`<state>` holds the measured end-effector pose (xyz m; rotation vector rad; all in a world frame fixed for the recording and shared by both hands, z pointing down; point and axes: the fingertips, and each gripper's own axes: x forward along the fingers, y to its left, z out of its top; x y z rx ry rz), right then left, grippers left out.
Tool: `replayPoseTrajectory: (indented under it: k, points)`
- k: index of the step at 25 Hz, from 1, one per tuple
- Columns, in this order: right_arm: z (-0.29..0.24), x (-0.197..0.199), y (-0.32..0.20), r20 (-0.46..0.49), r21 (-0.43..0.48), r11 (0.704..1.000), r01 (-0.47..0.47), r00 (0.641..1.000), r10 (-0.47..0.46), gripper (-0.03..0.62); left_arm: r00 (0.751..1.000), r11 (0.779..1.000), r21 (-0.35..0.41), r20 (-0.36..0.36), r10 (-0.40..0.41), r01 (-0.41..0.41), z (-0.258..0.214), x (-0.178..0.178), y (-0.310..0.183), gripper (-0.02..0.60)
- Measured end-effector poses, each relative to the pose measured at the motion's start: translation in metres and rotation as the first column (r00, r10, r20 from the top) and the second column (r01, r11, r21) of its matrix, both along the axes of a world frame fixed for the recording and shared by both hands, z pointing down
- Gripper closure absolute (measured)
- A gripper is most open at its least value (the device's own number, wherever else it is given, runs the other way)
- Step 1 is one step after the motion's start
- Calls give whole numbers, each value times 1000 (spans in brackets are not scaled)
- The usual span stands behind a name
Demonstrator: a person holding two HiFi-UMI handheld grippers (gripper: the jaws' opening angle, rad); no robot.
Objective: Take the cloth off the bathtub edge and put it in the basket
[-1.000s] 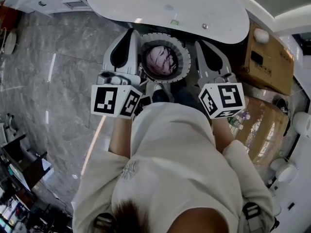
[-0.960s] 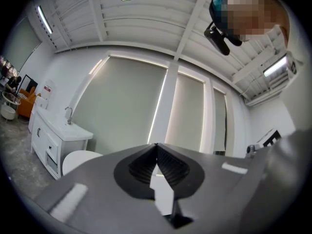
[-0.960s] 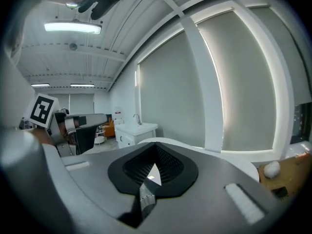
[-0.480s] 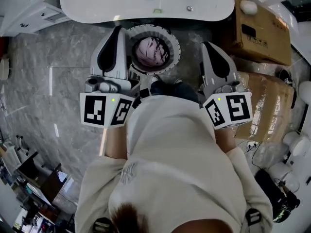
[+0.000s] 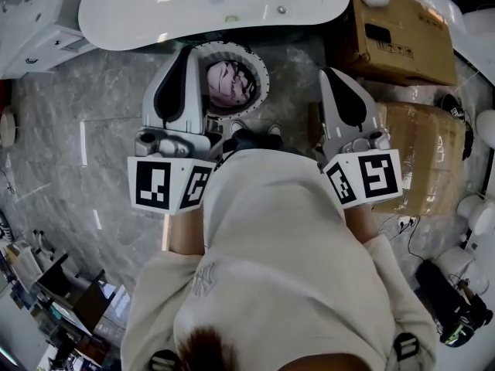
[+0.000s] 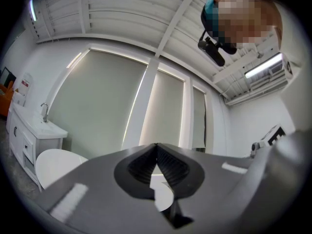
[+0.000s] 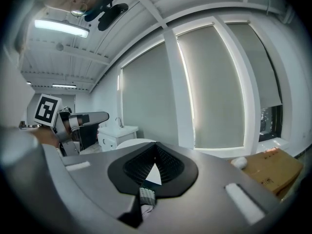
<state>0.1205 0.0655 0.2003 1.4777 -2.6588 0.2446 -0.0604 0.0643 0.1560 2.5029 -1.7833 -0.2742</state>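
Here, in the head view, the grey marble floor (image 5: 93, 153) fills most of the left half of the frame. The person's pale-shirted torso (image 5: 271, 269) takes up the lower centre. A white bathtub (image 5: 209, 6) spans the top edge. A cardboard box (image 5: 402, 37) sits at the upper right, with a second box (image 5: 425, 153) below it.

Both forearms reach forward from the torso toward the top of the frame, roughly parallel and well apart. The left gripper (image 5: 187, 51) points up-frame at centre left, its marker cube (image 5: 170, 184) close to the wrist. The right gripper (image 5: 328, 73) mirrors it at centre right, its nose near the upper box. Each gripper's own view shows its jaws pressed together at the tips with nothing between them. Both are held about level and look across the room at the shaded windows (image 7: 219, 91).

The round ribbed basket (image 5: 263, 74) stands on the floor just below the tub, between the two grippers and just beside the left one. The pink cloth (image 5: 228, 83) lies crumpled inside the basket, clear of both tools.
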Motion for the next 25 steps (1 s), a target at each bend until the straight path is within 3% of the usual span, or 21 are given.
replayPoseTrajectory:
  k: [12,25]
  points:
    - [19,44,13,21,-28,1000,6,1000,-5,595,999,999,7,38,37,-38,-1,54,4,574]
    - [30,47,12,42,-38,998,44,998,-42,595,996,999,-29,81,35,-33,8,66,8,574]
